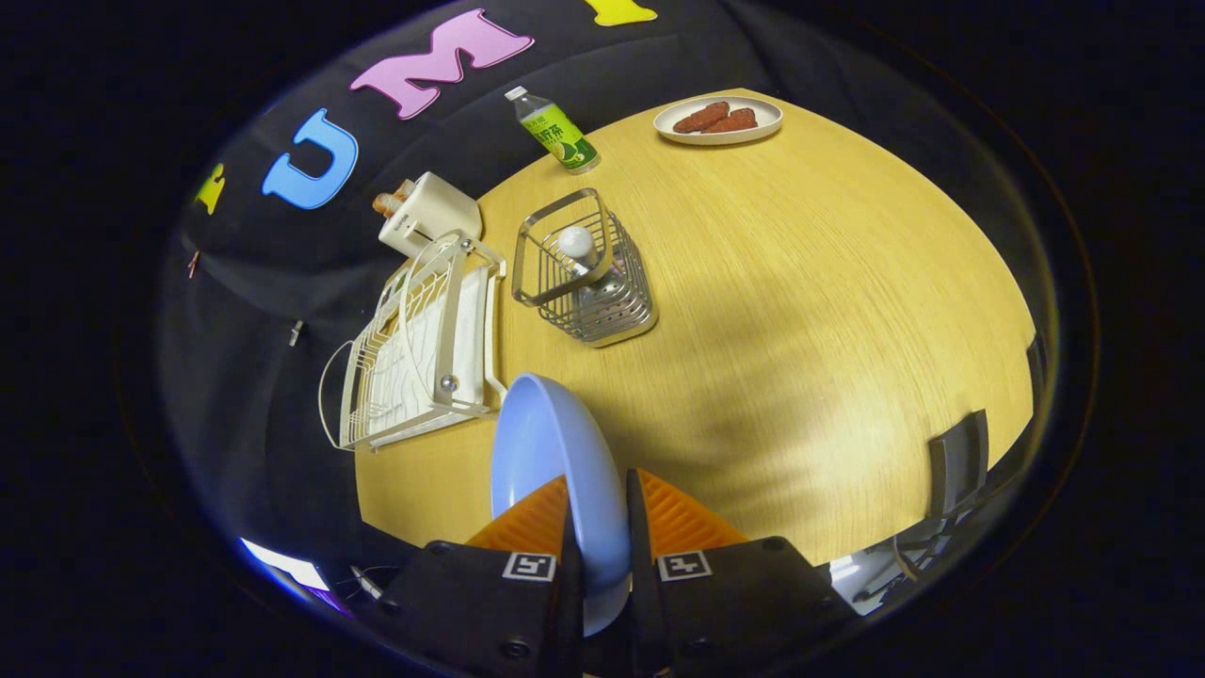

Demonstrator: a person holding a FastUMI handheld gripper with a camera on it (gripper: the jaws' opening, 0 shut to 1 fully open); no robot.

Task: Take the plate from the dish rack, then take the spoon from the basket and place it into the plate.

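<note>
Step one of two in hand | hand-held gripper (600,527) clamped on blue plate (551,461), lifted above worktop (753,330) beside dish rack (424,348) | next: set plate down, fetch spoon (579,247) from basket (584,273)

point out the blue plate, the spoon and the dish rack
blue plate (546,443): gripper view, its inner face ahead of the claw
spoon (576,241): gripper view, its round white end
dish rack (414,353): gripper view, its wire bed

Round pale wooden table (800,311) against black cloth wall (282,264), grey chair (955,466) beside it.
</note>
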